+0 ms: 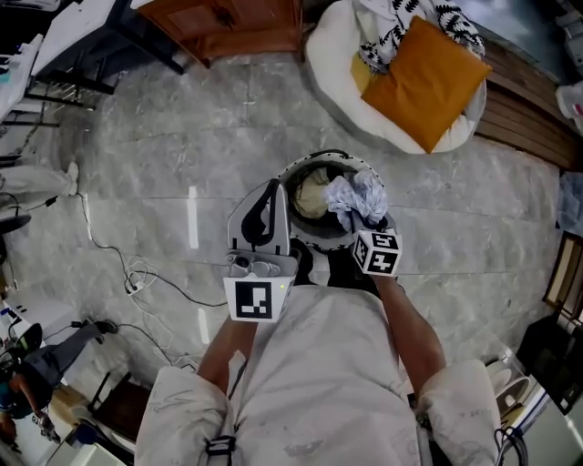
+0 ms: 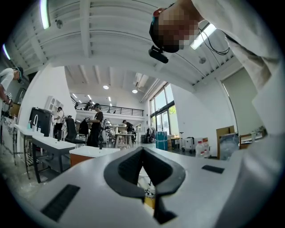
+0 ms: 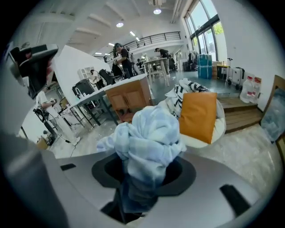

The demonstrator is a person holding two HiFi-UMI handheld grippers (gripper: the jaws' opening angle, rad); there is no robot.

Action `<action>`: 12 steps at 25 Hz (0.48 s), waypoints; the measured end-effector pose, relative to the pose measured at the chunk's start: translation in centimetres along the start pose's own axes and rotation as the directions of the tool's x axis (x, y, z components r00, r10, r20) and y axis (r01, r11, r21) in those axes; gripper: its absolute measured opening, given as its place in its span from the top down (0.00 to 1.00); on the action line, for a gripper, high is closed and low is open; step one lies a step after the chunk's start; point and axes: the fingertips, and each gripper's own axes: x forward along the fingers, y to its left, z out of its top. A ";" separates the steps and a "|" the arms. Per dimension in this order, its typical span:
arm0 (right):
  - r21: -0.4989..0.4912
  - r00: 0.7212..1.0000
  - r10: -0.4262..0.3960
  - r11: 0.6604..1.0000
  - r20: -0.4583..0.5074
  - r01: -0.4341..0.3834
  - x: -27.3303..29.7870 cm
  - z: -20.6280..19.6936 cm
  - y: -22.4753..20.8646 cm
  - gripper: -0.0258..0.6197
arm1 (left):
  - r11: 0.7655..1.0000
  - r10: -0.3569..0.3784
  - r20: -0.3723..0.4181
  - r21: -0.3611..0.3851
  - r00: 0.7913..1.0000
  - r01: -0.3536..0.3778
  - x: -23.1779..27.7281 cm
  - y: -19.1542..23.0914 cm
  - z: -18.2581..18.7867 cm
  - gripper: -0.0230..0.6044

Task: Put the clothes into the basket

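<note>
One blue cloth [image 3: 147,138] clamped in right tongs [image 3: 144,171], over basket [image 1: 321,157] | left tongs [image 2: 142,150] closed, empty

Pale blue checked cloth [image 3: 147,133], plain orange cushion [image 1: 426,84].

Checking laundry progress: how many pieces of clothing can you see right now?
3: a pale blue garment in the right gripper above the basket, a cream garment inside it, a black-and-white cloth on the white beanbag. More may be hidden.

One basket [image 1: 321,157] mid-frame. Two garments there: one blue garment [image 1: 357,198], one cream garment [image 1: 312,194]. One orange cushion [image 1: 426,82], upper right.
</note>
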 end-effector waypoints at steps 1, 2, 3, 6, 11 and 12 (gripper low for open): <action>0.013 0.999 0.000 1.000 -0.032 0.000 0.9 -1.0 -0.2 0.71 | 1.000 0.001 -0.008 0.001 1.000 -0.001 0.0 -0.1 -0.1 0.96; 0.027 0.998 0.000 1.000 -0.064 0.002 1.8 -1.9 -0.4 0.71 | 1.000 0.001 -0.013 0.000 1.000 -0.001 0.1 -0.1 -0.2 0.96; 0.043 0.995 -0.001 0.999 -0.097 0.006 2.7 -2.9 -0.6 0.71 | 1.000 0.002 -0.017 -0.002 1.000 -0.002 0.2 -0.1 -0.2 0.96; 0.099 0.980 -0.006 0.995 -0.201 0.027 5.3 -6.0 -1.4 0.71 | 1.000 0.003 -0.033 -0.013 0.999 -0.004 0.2 0.0 -0.5 0.96; 0.177 0.935 -0.017 0.981 -0.355 0.085 7.5 -10.0 -2.7 0.71 | 1.000 -0.006 -0.051 -0.015 0.999 0.005 0.0 -0.4 -1.2 0.96; 0.199 0.924 -0.007 0.976 -0.382 0.089 7.8 -10.7 -2.7 0.71 | 1.000 -0.007 -0.055 -0.011 0.998 0.007 -0.1 -0.4 -1.3 0.96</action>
